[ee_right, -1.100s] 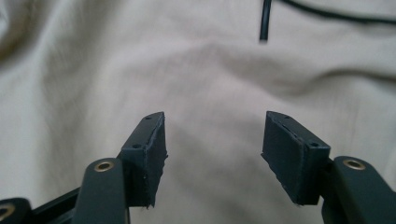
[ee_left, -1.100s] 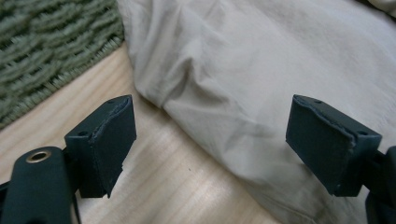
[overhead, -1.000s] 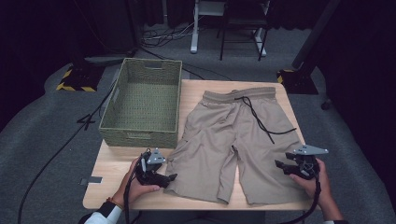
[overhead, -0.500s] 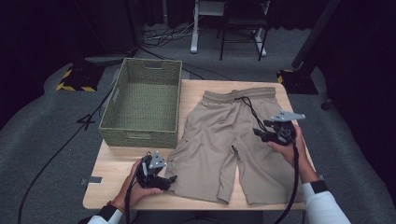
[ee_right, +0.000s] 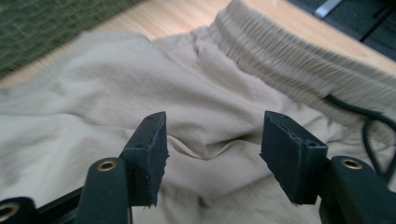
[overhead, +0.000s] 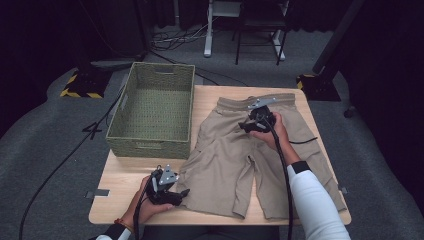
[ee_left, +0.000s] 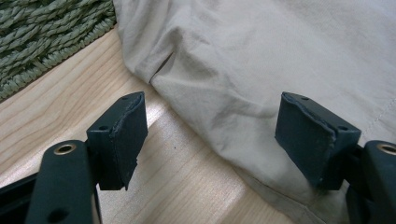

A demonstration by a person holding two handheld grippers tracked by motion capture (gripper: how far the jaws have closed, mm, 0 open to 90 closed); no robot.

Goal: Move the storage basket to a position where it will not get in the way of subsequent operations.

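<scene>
A pair of beige shorts (overhead: 235,155) lies flat on the wooden table (overhead: 130,170), with the elastic waistband (overhead: 235,102) at the far side. My left gripper (overhead: 182,192) rests on the table at the hem of the near left leg. Its jaws have just been closing and still stand open, with the hem edge (ee_left: 261,60) between them (ee_left: 210,121). My right gripper (overhead: 245,126) hovers open over the upper middle of the shorts (ee_right: 93,93), just short of the waistband (ee_right: 289,60). Nothing is pinched between its pads (ee_right: 212,135).
A green woven basket (overhead: 150,142) stands on the far left of the table, close beside the shorts. A dark drawstring (overhead: 305,141) trails from the waistband across the right leg. Black cables run from both grippers toward the person.
My right gripper has travelled from the table's near right corner, up over the right leg, to the middle of the shorts below the waistband. The left hand has stayed at the left hem.
</scene>
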